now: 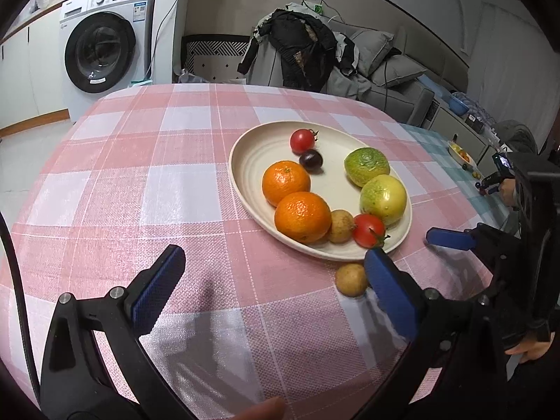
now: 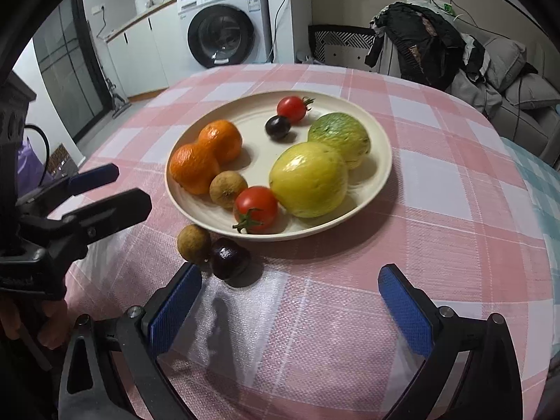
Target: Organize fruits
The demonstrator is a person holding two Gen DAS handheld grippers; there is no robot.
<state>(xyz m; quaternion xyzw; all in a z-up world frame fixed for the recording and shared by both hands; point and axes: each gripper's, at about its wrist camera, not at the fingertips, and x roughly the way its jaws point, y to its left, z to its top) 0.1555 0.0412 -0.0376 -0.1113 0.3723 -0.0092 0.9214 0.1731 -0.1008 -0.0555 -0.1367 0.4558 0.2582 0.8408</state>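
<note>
A cream plate (image 1: 252, 154) (image 2: 381, 161) on the pink checked tablecloth holds two oranges (image 1: 302, 216) (image 2: 194, 168), two green-yellow fruits (image 1: 383, 198) (image 2: 308, 178), two red tomatoes (image 1: 368, 230) (image 2: 256, 208), a dark grape (image 1: 310, 160) (image 2: 277, 126) and a brown longan (image 1: 340, 225) (image 2: 228, 184). Off the plate, at its near rim, lie a second longan (image 1: 351, 279) (image 2: 193, 243) and a dark grape (image 2: 229, 258). My left gripper (image 1: 276, 290) is open and empty, its right finger beside the loose longan. My right gripper (image 2: 290, 308) is open and empty, just short of the loose grape.
A washing machine (image 1: 105, 45) (image 2: 227, 24) stands beyond the table. A chair piled with dark clothes (image 1: 297, 45) (image 2: 420, 35) and a grey sofa (image 1: 395, 70) are behind. A teal cloth (image 1: 444, 154) with a small bowl of fruit lies to the right.
</note>
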